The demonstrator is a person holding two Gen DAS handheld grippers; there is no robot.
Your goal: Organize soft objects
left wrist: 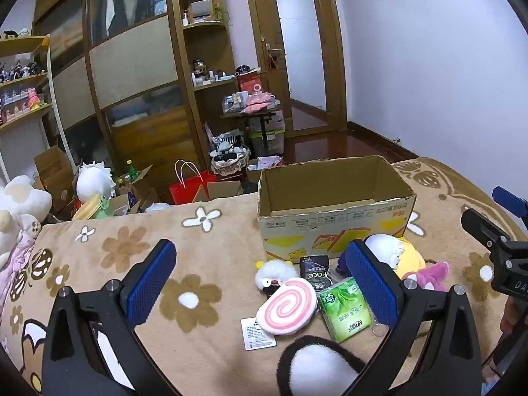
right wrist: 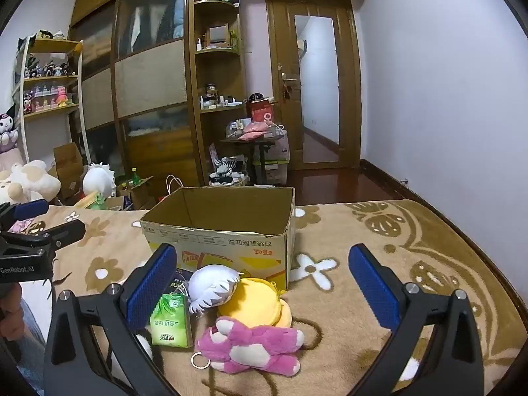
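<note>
An open cardboard box stands on the flowered blanket; it also shows in the right wrist view. In front of it lie a pink swirl pouch, a green tissue pack, a black packet, a small white plush, a yellow doll with white hair and a pink bear. A black-and-white plush lies at the near edge. My left gripper is open and empty above the pouch. My right gripper is open and empty above the doll and bear.
The blanket covers a bed whose far edge drops to a cluttered floor with a red bag, boxes and plush toys. A wardrobe, shelves and a door stand behind.
</note>
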